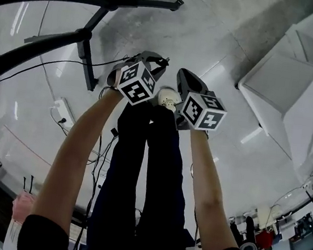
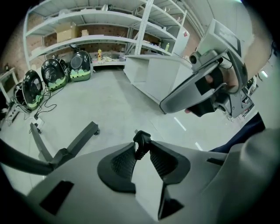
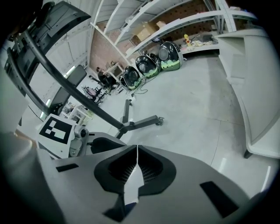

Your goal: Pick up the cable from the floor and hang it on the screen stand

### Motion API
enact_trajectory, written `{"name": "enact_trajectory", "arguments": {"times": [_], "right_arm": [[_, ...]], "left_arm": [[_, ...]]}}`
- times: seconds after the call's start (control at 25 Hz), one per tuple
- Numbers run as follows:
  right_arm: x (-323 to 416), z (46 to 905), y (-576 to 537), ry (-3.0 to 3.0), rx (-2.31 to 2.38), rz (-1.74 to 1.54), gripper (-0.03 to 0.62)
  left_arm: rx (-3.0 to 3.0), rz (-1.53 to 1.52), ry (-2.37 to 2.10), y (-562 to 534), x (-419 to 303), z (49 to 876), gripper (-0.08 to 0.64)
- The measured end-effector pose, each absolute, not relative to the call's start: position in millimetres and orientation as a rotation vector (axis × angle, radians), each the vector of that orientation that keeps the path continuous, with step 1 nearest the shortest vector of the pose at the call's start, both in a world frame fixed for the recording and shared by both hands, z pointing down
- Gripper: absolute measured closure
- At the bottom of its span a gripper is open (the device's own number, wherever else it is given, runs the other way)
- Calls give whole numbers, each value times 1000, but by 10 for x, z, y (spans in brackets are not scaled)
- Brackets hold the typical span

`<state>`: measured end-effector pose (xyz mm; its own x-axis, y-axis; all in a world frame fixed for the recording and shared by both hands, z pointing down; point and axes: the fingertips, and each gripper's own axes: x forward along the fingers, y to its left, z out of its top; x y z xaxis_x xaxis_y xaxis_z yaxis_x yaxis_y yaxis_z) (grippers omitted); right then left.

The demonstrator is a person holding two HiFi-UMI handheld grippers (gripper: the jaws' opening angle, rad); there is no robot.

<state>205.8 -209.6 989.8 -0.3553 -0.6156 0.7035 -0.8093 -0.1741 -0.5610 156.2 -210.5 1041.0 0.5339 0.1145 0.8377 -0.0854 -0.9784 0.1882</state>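
So the pickup half looks done. The left tool (image 2: pixel 141 152) is clamped on the thin black cable (image 2: pixel 141 143). It pinches the cable right at the ribbed rubber collar behind the chunky plug end, which pokes out just past the pad tips. The right tool (image 3: pixel 137 151) is clenched on nothing, pads pressed flat together. It hangs just beside the left one, at its 3 o'clock in the head view.

Both tools are held up off the glossy grey concrete floor (image 1: pixel 230 40). A thin black line trails from the left tool toward 9 o'clock across the floor. That's probably the rest of the cable, though it's too thin to be sure. There's also a white power strip (image 1: pixel 64 110) lying at roughly 8 o'clock from the left tool.

What's left is the hanging. The black metal screen stand (image 1: pixel 87 37), with its splayed wheeled legs, sits at about 10 o'clock from the tools, near but not touching. Nothing is draped on the parts of it in view. Best guess is the person has to carry the plug end over and loop the cable on a bar or hook of the stand, maybe using the free right tool to gather slack. Call it about halfway.
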Motion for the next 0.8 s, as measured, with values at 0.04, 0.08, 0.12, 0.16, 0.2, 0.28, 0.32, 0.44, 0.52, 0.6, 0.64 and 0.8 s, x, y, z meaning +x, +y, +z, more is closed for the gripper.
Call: {"name": "enact_trajectory", "arguments": {"times": [0.04,0.08,0.12,0.16,0.2,0.28,0.32,0.44,0.52,0.6,0.64,0.8], "right_arm": [[2049,9810,-2110,-1889,1668,1553,567],[2042,9726,-2126,-1890,1674,1553,566],[2035,9645,-2145,-1893,1678,1553,566],[2029,9570,-2166,-1897,1682,1550,566],[2024,9498,-2188,-1901,1684,1547,566],[2019,9361,-2225,-1906,1684,1539,568],[2011,9293,-2240,-1909,1683,1535,567],[1954,9088,-2276,-1926,1666,1514,568],[1914,8935,-2292,-1943,1651,1495,568],[1872,8773,-2303,-1961,1638,1478,568],[1849,8696,-2303,-1967,1632,1471,568],[1763,8427,-2302,-1984,1606,1456,566]], "left_arm": [[2574,1406,13,-2121,1565,10288,449],[2579,1389,2,-2139,1564,10172,449],[2582,1375,-10,-2159,1559,10064,451],[2585,1362,-24,-2184,1551,9962,451],[2588,1351,-38,-2210,1543,9863,451],[2591,1332,-70,-2259,1522,9673,451],[2592,1324,-85,-2276,1506,9583,452],[2590,1302,-134,-2308,1422,9322,453],[2590,1278,-171,-2319,1368,9141,453],[2594,1250,-202,-2322,1323,8955,453],[2596,1238,-216,-2319,1300,8865,453],[2595,1192,-281,-2312,1220,8532,453]]}}
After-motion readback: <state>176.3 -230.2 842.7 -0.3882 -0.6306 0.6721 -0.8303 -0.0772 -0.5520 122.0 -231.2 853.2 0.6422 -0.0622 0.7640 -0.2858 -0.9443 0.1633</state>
